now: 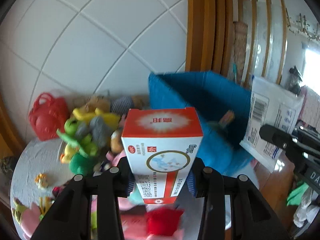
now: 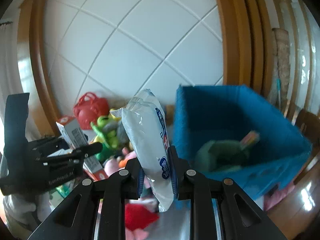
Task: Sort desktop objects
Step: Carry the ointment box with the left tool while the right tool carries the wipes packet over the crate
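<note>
Between left claw [image 1: 160,177] fingers: red-white box [image 1: 163,150], squeezed tight. Right claw [image 2: 157,177] pinches white packet [image 2: 150,146]. Blue bin [image 2: 240,128] beyond; blurry green thing inside.

**Both grippers clamping, raised side by side**

The left gripper [image 1: 160,180] is pinching its fingers [image 1: 129,182] against a held carton's sides. The right gripper [image 2: 158,178] is squeezing a held packet between blue-padded fingers [image 2: 174,180], and is sitting just right of the left one.
</note>
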{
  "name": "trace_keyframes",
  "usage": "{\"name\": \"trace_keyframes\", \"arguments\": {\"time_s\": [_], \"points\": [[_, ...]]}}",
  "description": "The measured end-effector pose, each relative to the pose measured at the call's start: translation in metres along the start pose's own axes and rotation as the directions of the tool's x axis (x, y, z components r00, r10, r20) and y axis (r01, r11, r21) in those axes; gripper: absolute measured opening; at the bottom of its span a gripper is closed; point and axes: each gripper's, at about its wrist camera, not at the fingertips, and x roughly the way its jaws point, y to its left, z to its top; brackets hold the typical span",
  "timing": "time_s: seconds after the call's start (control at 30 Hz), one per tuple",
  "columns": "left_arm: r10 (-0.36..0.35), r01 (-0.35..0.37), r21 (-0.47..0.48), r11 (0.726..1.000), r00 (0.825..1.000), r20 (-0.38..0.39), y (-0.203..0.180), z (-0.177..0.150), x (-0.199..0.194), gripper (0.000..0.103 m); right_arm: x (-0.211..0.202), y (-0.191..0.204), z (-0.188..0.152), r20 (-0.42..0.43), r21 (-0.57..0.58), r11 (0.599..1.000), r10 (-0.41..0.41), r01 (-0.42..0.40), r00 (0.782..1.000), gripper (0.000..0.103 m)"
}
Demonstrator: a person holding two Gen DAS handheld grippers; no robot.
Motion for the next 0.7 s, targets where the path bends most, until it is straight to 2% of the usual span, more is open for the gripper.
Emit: {"name": "trace_keyframes", "arguments": {"time_s": [0.2,0.37,0.5,0.57,0.63,0.7], "points": [[-0.015,0.014,0.019,1.000,0.997,0.080,-0.067,0.071,0.011,0.041,-0.007,-0.081,0.036,0.023,0.003,0.999,-0.045,0.045,0.999,0.021],[-0.049,0.044,0.085,0.995,0.997,0.066,-0.115,0.107,0.042,0.041,0.008,-0.139,0.048,0.000,0.057,0.995,-0.087,0.087,0.996,0.021],[-0.093,0.096,0.104,0.990,0.995,-0.037,-0.141,0.104,0.097,0.041,0.034,-0.173,0.046,-0.063,0.085,0.987,-0.131,0.136,0.989,0.021],[-0.099,0.113,0.105,0.988,0.987,-0.122,-0.149,0.094,0.137,0.041,0.050,-0.190,0.044,-0.103,0.098,0.982,-0.150,0.160,0.983,0.021],[-0.104,0.129,0.103,0.986,0.971,-0.216,-0.157,0.085,0.174,0.041,0.066,-0.206,0.042,-0.144,0.110,0.976,-0.169,0.185,0.975,0.021],[-0.100,0.137,0.096,0.986,0.943,-0.318,-0.160,0.075,0.209,0.041,0.086,-0.222,0.037,-0.201,0.128,0.972,-0.170,0.198,0.965,0.021]]}}
